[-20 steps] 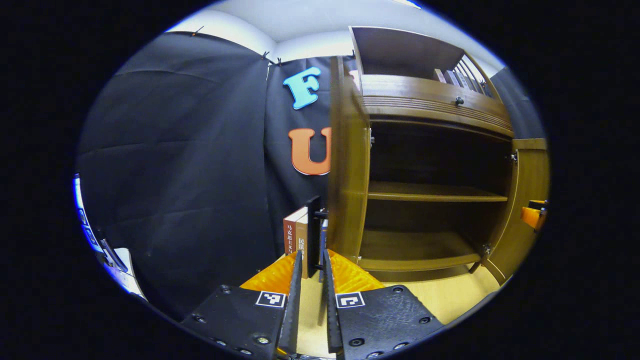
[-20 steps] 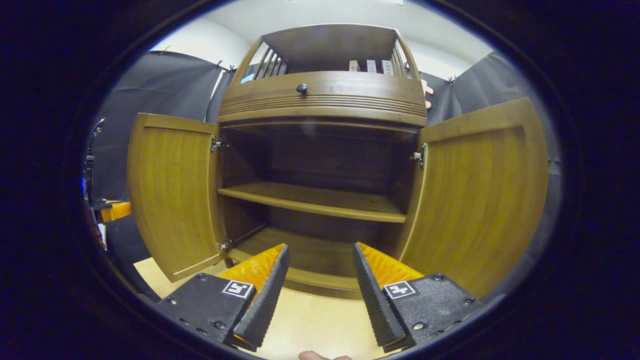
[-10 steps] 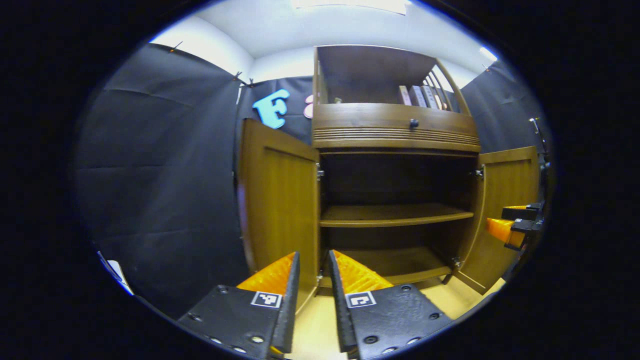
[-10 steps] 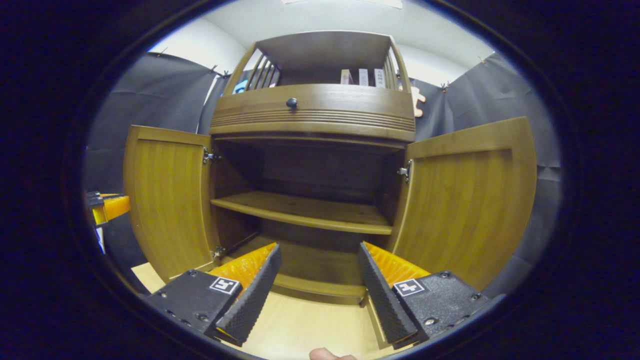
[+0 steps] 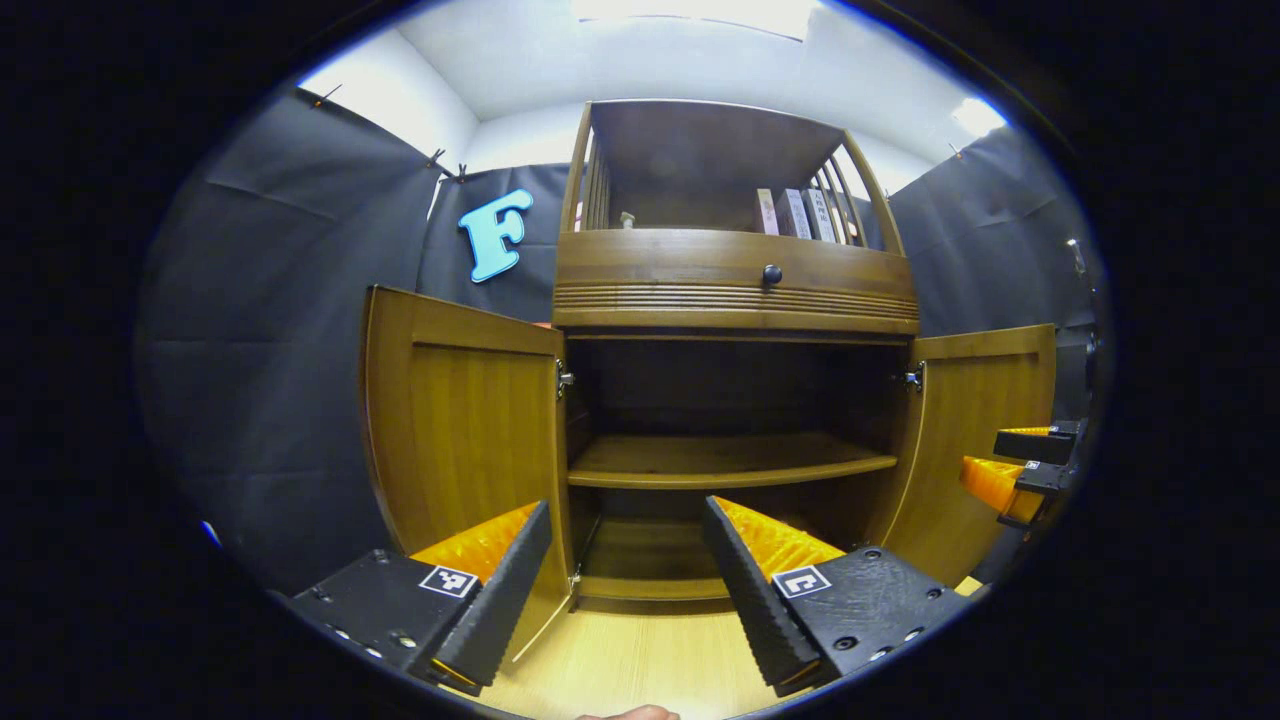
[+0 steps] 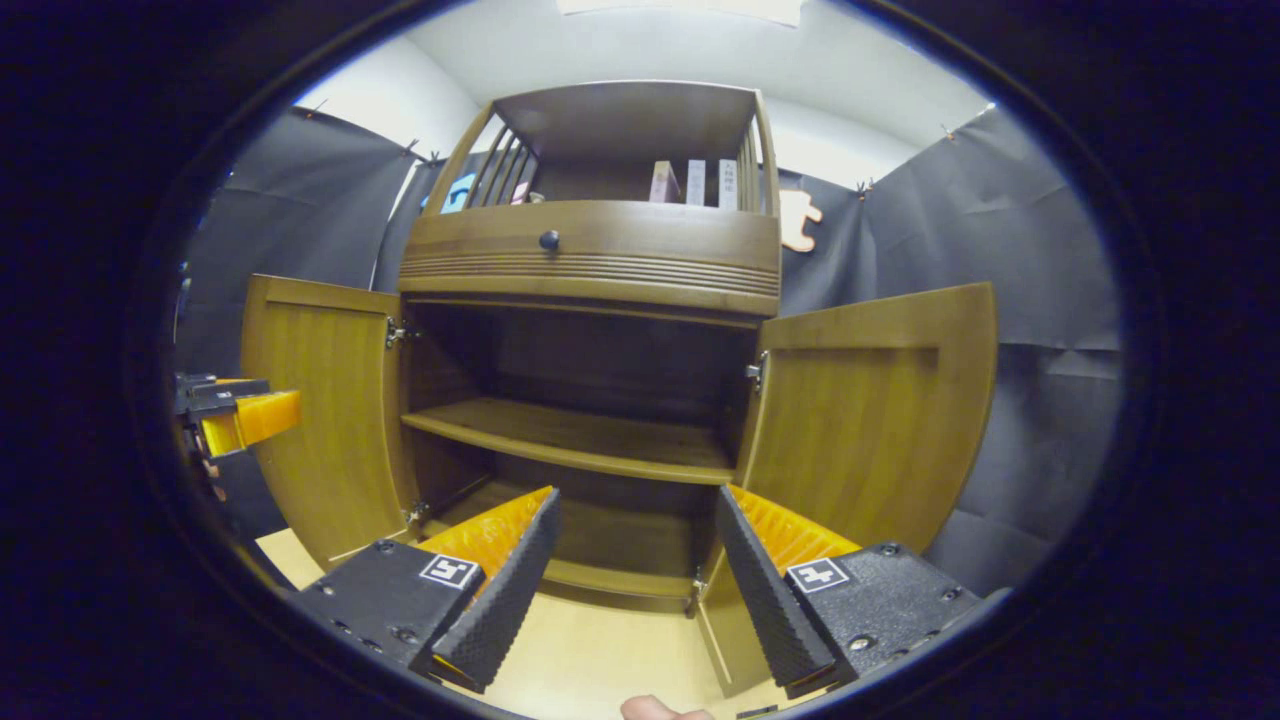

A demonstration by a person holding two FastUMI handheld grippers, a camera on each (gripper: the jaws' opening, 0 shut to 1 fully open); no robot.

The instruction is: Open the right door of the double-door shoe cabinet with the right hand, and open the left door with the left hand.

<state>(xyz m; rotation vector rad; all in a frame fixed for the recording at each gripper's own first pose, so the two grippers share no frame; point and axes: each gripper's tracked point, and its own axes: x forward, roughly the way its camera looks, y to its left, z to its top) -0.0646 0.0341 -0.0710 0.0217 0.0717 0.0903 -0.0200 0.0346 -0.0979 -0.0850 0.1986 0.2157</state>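
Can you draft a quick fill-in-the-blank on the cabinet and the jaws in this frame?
1. Both doors, the left door and the right door, stand ____.
2. The jaws of the left gripper are ____, holding nothing.
3. The round knob sits on the drawer front, ____ the open compartment.
4. Inside the cabinet, the middle shelf holds ____.

Missing words: open; open; above; nothing

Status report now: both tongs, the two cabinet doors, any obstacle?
Left tongs open, holding nothing. Right tongs open, holding nothing. Left door and right door both swung open. Nothing in the way.
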